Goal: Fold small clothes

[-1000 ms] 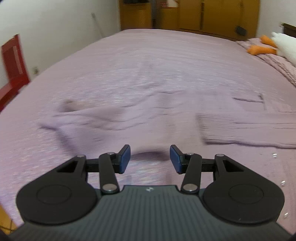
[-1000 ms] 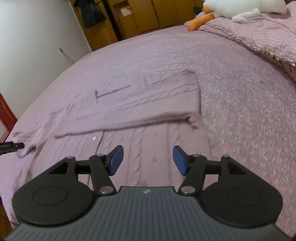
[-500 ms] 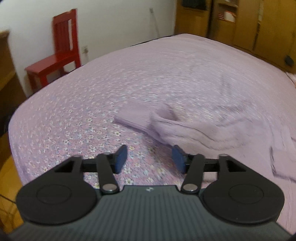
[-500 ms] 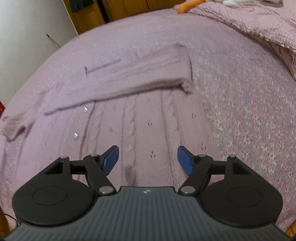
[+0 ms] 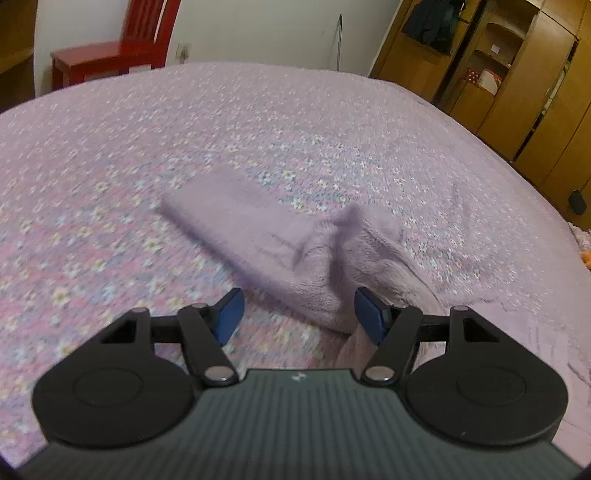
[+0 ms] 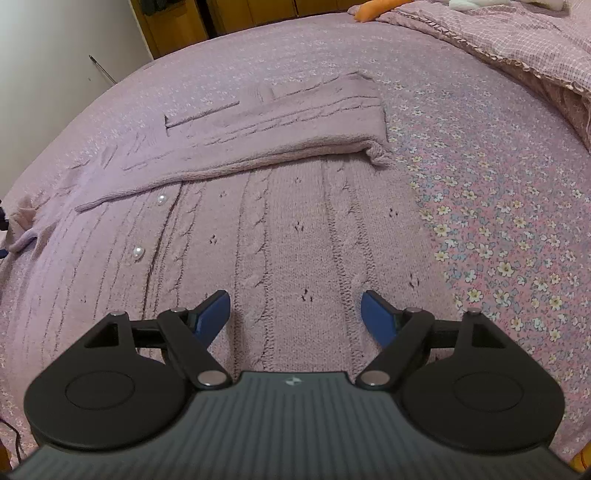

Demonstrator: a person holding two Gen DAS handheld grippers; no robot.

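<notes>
A lilac cable-knit cardigan [image 6: 295,229] with pearl buttons [image 6: 138,253] lies flat on the flowered bedspread. One sleeve [image 6: 280,129] is folded across its upper part. My right gripper [image 6: 295,317] is open and empty, low over the cardigan's body. In the left wrist view the other sleeve [image 5: 258,236] stretches out to the left on the bed, blurred. My left gripper [image 5: 299,317] is open and empty, close above where that sleeve meets the body.
The pink flowered bedspread [image 6: 498,221] covers the whole bed. A folded checked quilt [image 6: 535,48] and an orange-and-white soft toy [image 6: 380,7] lie at the far right. A red chair [image 5: 110,55] and wooden wardrobes [image 5: 517,85] stand beyond the bed.
My left gripper has swung left and down toward the outstretched sleeve and opened wider. My right gripper has dropped closer to the cardigan's body and opened wider.
</notes>
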